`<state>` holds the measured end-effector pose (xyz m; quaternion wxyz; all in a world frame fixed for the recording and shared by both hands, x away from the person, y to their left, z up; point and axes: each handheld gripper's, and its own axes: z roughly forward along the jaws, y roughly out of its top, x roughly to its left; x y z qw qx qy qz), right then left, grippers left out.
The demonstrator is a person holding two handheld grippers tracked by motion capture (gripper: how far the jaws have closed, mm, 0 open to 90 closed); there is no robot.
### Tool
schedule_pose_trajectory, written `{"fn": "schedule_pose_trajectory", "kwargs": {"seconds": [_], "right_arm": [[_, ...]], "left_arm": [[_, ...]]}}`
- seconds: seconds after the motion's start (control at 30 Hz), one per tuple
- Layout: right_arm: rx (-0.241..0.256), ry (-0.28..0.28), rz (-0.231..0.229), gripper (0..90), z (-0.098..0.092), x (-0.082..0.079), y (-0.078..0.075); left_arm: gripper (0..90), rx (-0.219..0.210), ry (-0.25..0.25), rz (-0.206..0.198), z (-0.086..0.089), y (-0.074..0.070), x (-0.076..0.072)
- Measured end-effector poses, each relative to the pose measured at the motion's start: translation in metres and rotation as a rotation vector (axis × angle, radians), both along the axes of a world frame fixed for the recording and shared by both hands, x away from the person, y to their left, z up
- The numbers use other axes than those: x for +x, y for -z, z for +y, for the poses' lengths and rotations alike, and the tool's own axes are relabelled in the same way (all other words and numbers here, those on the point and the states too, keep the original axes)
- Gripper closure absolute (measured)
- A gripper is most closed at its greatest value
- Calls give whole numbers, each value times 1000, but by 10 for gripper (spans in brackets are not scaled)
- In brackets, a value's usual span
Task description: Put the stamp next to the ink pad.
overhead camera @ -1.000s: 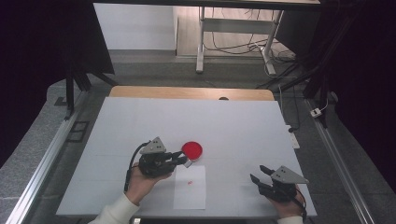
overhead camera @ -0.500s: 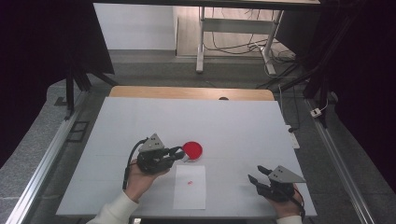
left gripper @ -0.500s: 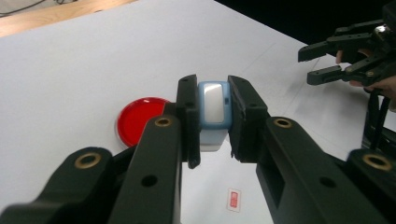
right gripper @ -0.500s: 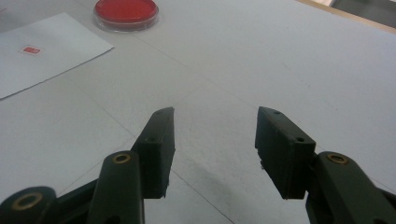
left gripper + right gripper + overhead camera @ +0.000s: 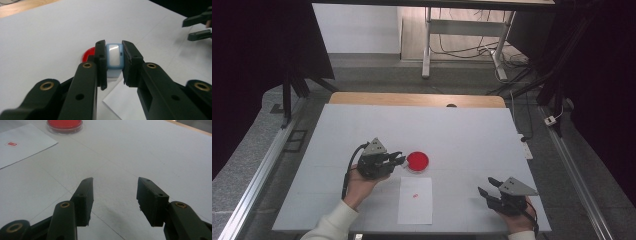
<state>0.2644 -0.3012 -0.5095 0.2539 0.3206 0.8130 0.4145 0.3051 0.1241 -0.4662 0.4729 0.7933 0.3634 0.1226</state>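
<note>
My left gripper point(image 5: 398, 160) point(image 5: 113, 44) is shut on a small light-blue block with a white face point(image 5: 114, 56), held just above the table. Its tips reach the left edge of a round red dish point(image 5: 417, 160) point(image 5: 88, 53). A white sheet of paper point(image 5: 415, 202) point(image 5: 25, 143) lies just in front of the dish and carries a small red mark point(image 5: 415, 195) point(image 5: 12, 144). At the front right of the table my right gripper point(image 5: 487, 186) point(image 5: 115, 182) stands open with nothing between its jaws. It points toward the dish point(image 5: 64, 124).
The white table top point(image 5: 462, 130) has a wooden strip along its far edge point(image 5: 412, 99). Metal rails run along both sides, and desk legs with cables stand on the floor beyond. The other hand's open gripper point(image 5: 198, 26) is in the left gripper view at the upper right.
My left gripper has edged forward a little, away from the person, staying beside the red dish. The right gripper has barely shifted.
</note>
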Motion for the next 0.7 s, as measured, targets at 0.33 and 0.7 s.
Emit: {"fn": "schedule_pose_trajectory", "kwargs": {"seconds": [0.33,0.7], "right_arm": [[12,4,-3,469,-1,1,-1],[0,-4,2,469,2,2,0]], "left_arm": [[754,59,-28,43,6,5,24],[754,131,-76,100,8,15,61]]}}
